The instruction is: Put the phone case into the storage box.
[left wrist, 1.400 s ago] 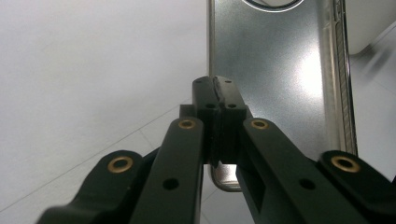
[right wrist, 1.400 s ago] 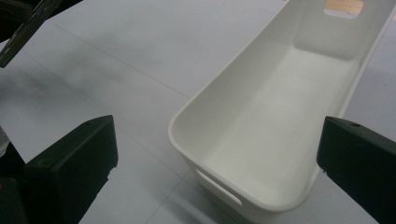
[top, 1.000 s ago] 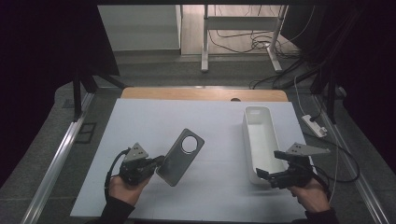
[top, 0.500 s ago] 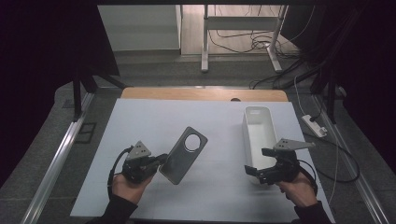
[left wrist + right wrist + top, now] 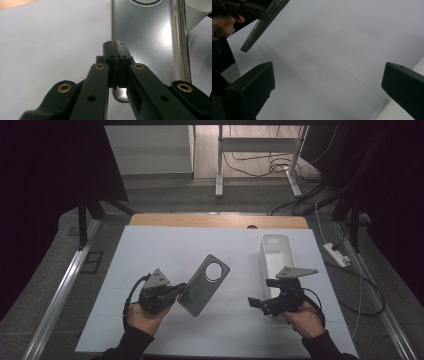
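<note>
**Phone case held up over the white table**

A dim room with dark curtains at both sides frames a white rectangular table top [image 5: 165, 247], whose far edge meets a strip of pale wood [image 5: 220, 221]; beyond it lie a grey floor and tangled cables. On the right half of the table stands a long, narrow white plastic bin [image 5: 276, 254], open at the top, its near end hidden behind the right gripper [image 5: 254, 303].

The thing in hand is a flat, grey translucent phone case with rounded corners and a large round camera cut-out [image 5: 204, 284]. It sits near the table's middle, tilted, the cut-out end pointing away and to the right. In the left gripper view its frosted surface shines, its side rim shows button ridges, and the cut-out is cropped by the top edge. The left gripper [image 5: 176, 292] has its jaws clamped on the case's near corner, by the long edge.

The right gripper hovers well apart from the case, jaws spread wide with nothing between them. In its own view the case appears edge-on at upper left; its surface cannot be read there.

Bare table lies between the grippers and across the whole far left
</note>
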